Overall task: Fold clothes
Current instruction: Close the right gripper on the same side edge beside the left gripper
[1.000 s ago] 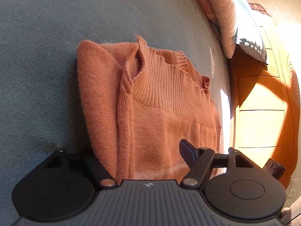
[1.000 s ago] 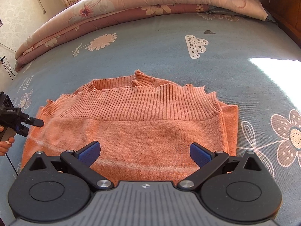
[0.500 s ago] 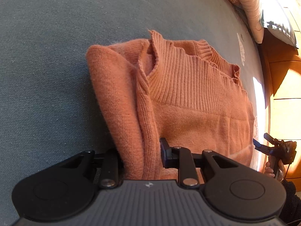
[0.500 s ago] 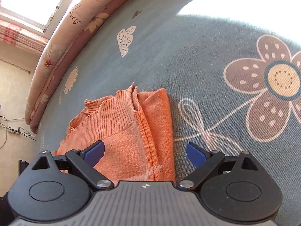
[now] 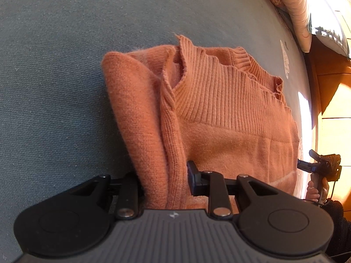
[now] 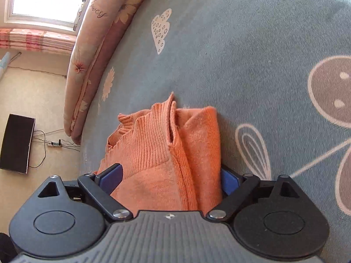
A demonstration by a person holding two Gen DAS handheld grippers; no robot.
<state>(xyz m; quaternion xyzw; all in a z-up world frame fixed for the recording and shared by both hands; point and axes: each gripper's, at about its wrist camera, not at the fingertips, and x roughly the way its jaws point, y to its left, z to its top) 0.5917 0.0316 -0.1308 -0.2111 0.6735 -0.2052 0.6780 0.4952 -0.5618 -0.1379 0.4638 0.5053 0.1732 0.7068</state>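
The left gripper (image 5: 165, 180) has its fingers closed narrow on the thick folded side edge of the orange sweater (image 5: 230, 118), and the cloth is pinched between them. The right gripper (image 6: 171, 178) has its blue fingers (image 6: 109, 175) half open around the opposite folded edge; both pads touch the knit, but a firm grip I cannot tell. The sweater lies folded on the bed (image 6: 252, 43). In the left view, free bed surface spreads from 9 to 12 o'clock, and a rolled quilt (image 6: 87, 50) lies well apart.
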